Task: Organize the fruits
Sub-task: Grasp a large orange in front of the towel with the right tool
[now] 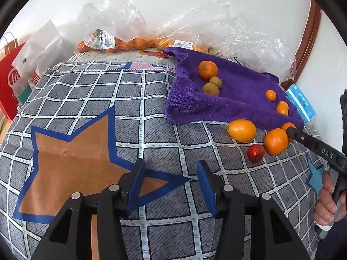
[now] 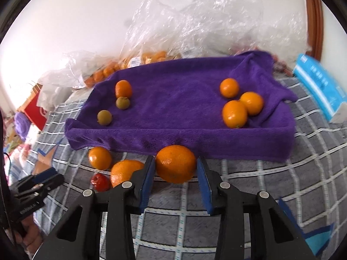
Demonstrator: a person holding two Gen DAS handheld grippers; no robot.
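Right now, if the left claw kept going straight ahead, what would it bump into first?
Probably just the cloth, on the patterned squares past the star. The left claw is empty, and the purple towel and fruit lie off to the right, though depth is hard to judge.

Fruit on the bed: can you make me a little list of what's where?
on towel: purple towel holds three orange fruits at right, one orange and two green at left
off towel: big orange, another orange, small orange fruit, red fruit
right gripper: jaws around the big orange
left gripper: open, empty
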